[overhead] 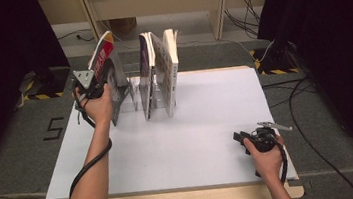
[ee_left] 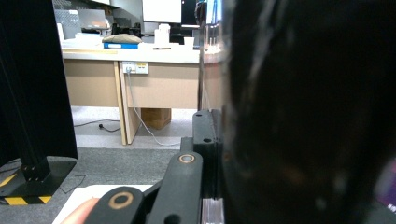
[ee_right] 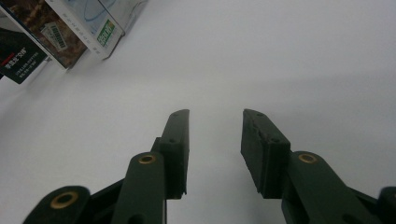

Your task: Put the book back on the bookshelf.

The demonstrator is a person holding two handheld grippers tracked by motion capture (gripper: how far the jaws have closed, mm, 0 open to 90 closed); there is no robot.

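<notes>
Overhead, the high view shows the left gripper [overhead: 96, 81] clamped on a tilted book [overhead: 109, 69] at the left end of a clear book rack [overhead: 135, 95] near the far edge of the white table [overhead: 179, 144]. The book leans to the left, apart from the three upright books [overhead: 159, 71] that stand close together in the rack to its right. Its red spine carries white characters, too small to read. The right gripper [overhead: 243, 138] rests low on the table near the front right corner, well apart from the rack, jaws spread with nothing between them. Next, the left gripper view shows the held book's dark cover [ee_left: 308, 116] pressed against the one visible jaw, so the tool is closed on the book; a wooden desk [ee_left: 140, 70] with a wall socket stands behind. Finally, the right gripper view shows both black jaws standing moderately wide over bare white table surface, holding nothing. At the upper left, the lower corners of books [ee_right: 60, 32] appear: one bears a barcode, another a green label with white lettering, a third white characters on black; none is legible.
</notes>
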